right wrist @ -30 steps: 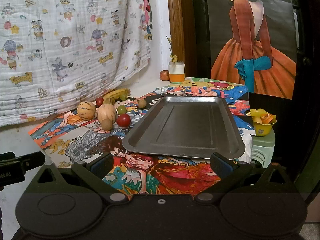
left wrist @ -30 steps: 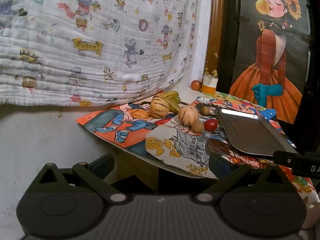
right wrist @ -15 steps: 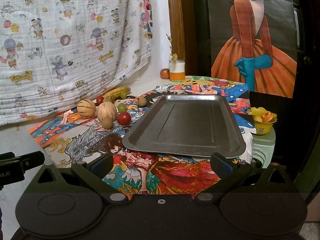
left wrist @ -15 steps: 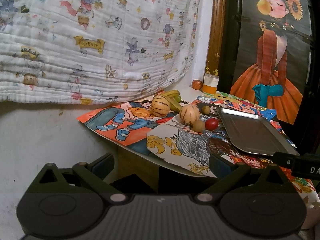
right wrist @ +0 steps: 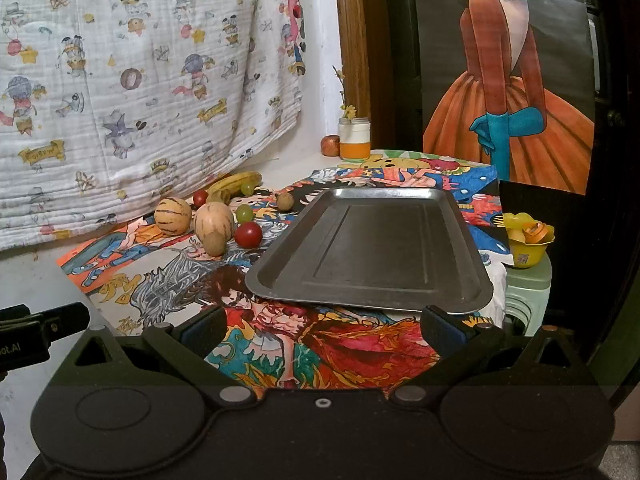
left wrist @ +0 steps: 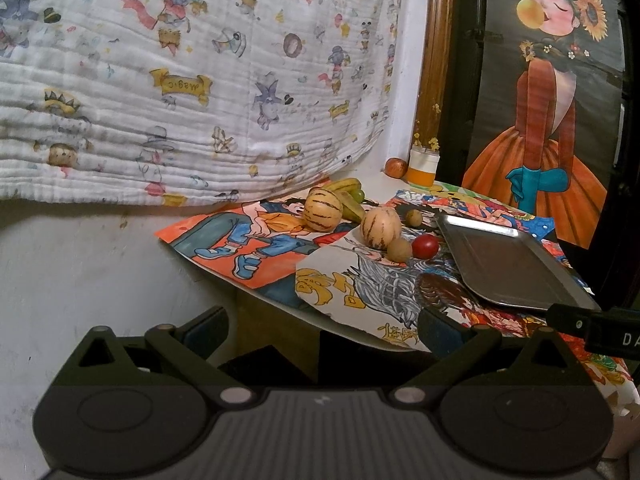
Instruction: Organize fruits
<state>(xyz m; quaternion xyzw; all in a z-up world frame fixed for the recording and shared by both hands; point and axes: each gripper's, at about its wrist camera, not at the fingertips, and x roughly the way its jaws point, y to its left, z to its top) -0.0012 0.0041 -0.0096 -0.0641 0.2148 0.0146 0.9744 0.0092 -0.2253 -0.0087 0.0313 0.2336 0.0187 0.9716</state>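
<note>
A bare metal tray (right wrist: 372, 248) lies on the picture-covered table (right wrist: 168, 280); the left wrist view catches it at the right (left wrist: 504, 264). Left of it sit two striped melons (right wrist: 173, 216) (right wrist: 214, 222), a brown kiwi (right wrist: 215, 243), a red tomato (right wrist: 248, 234), a green grape (right wrist: 244, 213), a banana (right wrist: 236, 182) and a small brown fruit (right wrist: 285, 201). The left view holds the same melons (left wrist: 322, 214) (left wrist: 380, 227), kiwi (left wrist: 399, 250) and tomato (left wrist: 425, 246). My left gripper (left wrist: 322, 328) hangs open short of the table's left edge. My right gripper (right wrist: 322, 326) is open over the near edge, in front of the tray.
A jar with orange contents (right wrist: 354, 140) and a reddish fruit (right wrist: 330, 145) stand at the back by the wooden frame. A yellow bowl (right wrist: 527, 240) rests on a green stool right of the table. A printed white cloth (left wrist: 180, 80) hangs behind the fruit.
Both grippers have drifted slightly; the table and fruit sit a little differently in each view. Nothing has been grasped or moved.
</note>
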